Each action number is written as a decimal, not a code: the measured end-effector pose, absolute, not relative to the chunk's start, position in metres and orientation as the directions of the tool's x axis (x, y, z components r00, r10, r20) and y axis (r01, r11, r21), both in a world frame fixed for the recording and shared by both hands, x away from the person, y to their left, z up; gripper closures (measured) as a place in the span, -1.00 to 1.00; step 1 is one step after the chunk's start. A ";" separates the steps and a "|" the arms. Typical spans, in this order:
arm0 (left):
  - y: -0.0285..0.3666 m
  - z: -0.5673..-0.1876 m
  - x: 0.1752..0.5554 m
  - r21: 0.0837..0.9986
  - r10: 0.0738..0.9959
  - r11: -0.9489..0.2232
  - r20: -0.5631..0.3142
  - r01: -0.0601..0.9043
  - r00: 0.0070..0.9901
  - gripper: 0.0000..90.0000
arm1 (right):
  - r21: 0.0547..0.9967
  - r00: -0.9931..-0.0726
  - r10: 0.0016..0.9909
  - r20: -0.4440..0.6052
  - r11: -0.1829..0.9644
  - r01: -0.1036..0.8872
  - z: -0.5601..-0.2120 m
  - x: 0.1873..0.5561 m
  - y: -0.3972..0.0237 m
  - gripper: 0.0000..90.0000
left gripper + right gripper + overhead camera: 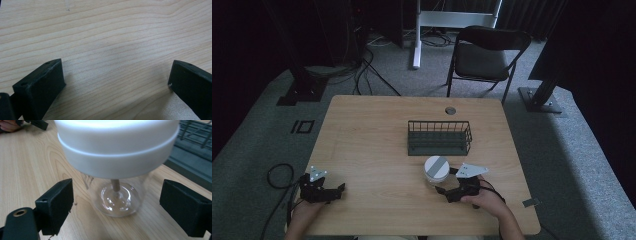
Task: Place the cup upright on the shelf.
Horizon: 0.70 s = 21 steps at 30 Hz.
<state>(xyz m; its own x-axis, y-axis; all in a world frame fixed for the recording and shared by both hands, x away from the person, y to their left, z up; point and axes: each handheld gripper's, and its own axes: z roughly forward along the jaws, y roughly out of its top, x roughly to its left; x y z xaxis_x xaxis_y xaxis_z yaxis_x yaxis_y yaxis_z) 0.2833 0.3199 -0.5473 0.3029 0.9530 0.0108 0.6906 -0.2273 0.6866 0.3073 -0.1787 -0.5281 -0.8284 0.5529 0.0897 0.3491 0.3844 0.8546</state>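
Observation:
A clear jar with a wide white lid stands upright on the wooden table, just in front of a dark wire basket. My right gripper is open, its jaws either side of the jar's glass body without touching it. The white lid looms above the jaws in the right gripper view. My left gripper rests near the table's front left, open, with bare wood between its jaws.
The wire basket lies just beyond the jar. A folding chair stands behind the table, and cables run over the grey carpet at the left. A round grommet sits near the table's far edge.

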 end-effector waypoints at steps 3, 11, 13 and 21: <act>0.320 -0.547 0.283 0.687 0.953 -0.227 0.011 0.691 0.303 -0.99 | 0.855 -0.831 0.550 0.090 0.385 0.347 -0.529 0.308 -0.175 -0.74; 0.320 -0.547 0.283 0.687 0.953 -0.227 0.011 0.691 0.303 -0.99 | 0.867 -0.829 0.553 0.085 0.368 0.335 -0.531 0.312 -0.169 -0.74; 0.320 -0.547 0.283 0.686 0.953 -0.228 0.011 0.691 0.303 -0.99 | 0.871 -0.831 0.549 0.086 0.363 0.330 -0.531 0.312 -0.167 -0.74; 0.320 -0.547 0.283 0.686 0.953 -0.227 0.011 0.691 0.303 -0.99 | 0.873 -0.829 0.553 0.086 0.359 0.330 -0.535 0.314 -0.162 -0.74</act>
